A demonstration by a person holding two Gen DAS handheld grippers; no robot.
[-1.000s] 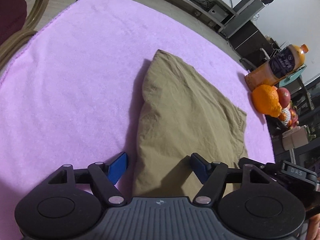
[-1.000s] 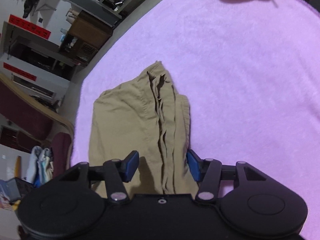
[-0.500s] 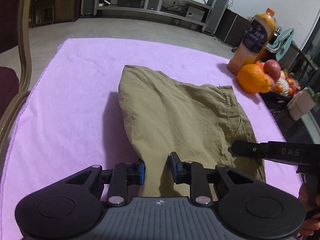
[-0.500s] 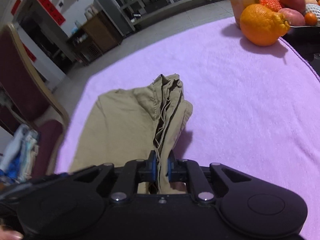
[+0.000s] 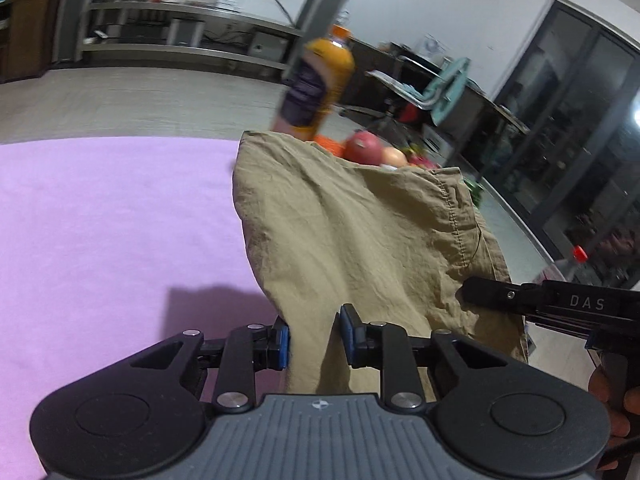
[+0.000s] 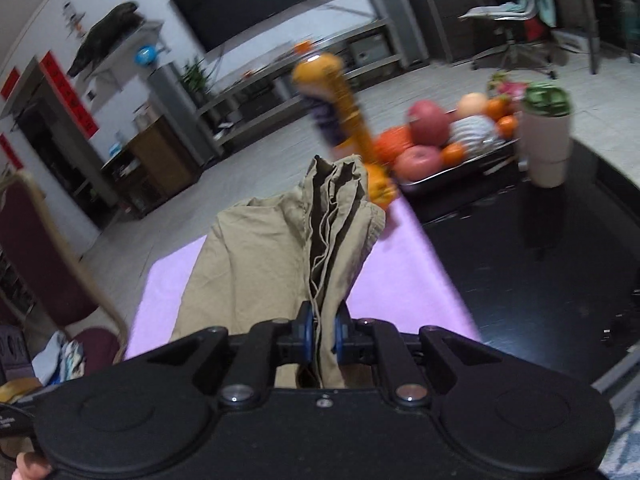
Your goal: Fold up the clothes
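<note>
A pair of khaki shorts (image 5: 360, 240), already doubled into several layers, hung lifted above a pink towel (image 5: 100, 220) that covered the tabletop. The left gripper (image 5: 314, 338) pinched one near corner of the fabric between its blue-padded fingers (image 5: 282, 342), and the right gripper (image 6: 321, 334) was clenched on the bunched layered edge of the other corner. Judging by the stacked folds, at least one fold was done; the shorts had yet to be laid back down, probably over themselves once more, and smoothed. The only readable writing was "DAS", printed in pale letters on the right gripper's body. An orange juice bottle (image 5: 316, 80) carried a dark label too blurred to read. A fruit tray (image 6: 448, 168) sat beyond.
</note>
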